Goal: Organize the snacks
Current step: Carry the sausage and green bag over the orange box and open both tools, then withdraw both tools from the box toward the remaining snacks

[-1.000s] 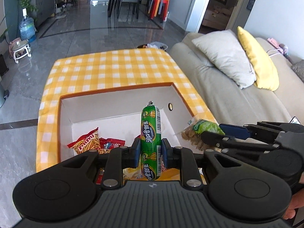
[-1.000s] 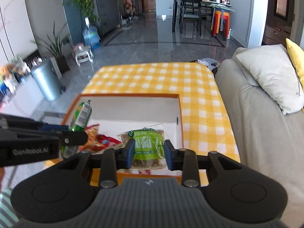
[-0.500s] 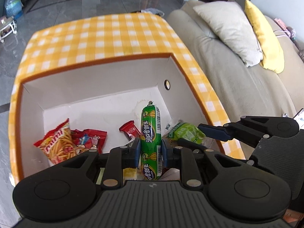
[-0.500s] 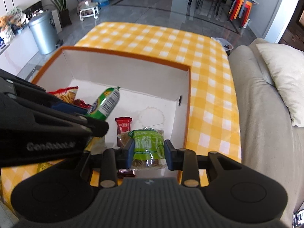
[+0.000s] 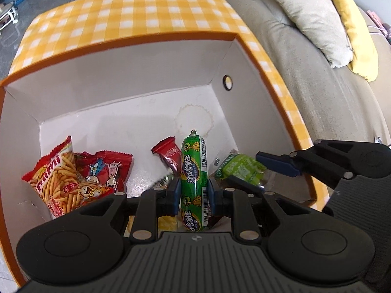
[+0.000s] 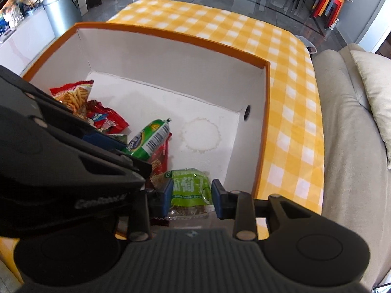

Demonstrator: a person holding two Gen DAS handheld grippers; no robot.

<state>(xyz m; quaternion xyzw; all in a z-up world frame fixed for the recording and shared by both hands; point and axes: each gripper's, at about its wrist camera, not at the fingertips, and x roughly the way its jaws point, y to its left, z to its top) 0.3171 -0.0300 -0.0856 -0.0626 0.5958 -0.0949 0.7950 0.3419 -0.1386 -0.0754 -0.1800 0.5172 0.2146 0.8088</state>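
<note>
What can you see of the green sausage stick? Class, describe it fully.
The green sausage stick is a glossy plastic-wrapped tube with yellow characters, a cartoon figure, a barcode strip and a crimped tip. The left gripper clamps its lower half and holds it over the orange-rimmed box, tip pointing away from the camera.

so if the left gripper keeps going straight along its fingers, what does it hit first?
Probably the small red wrapper on the box floor, just past the tip of the green sausage that the left gripper holds. Depth is unclear, so the sausage tip may touch bare floor.
</note>
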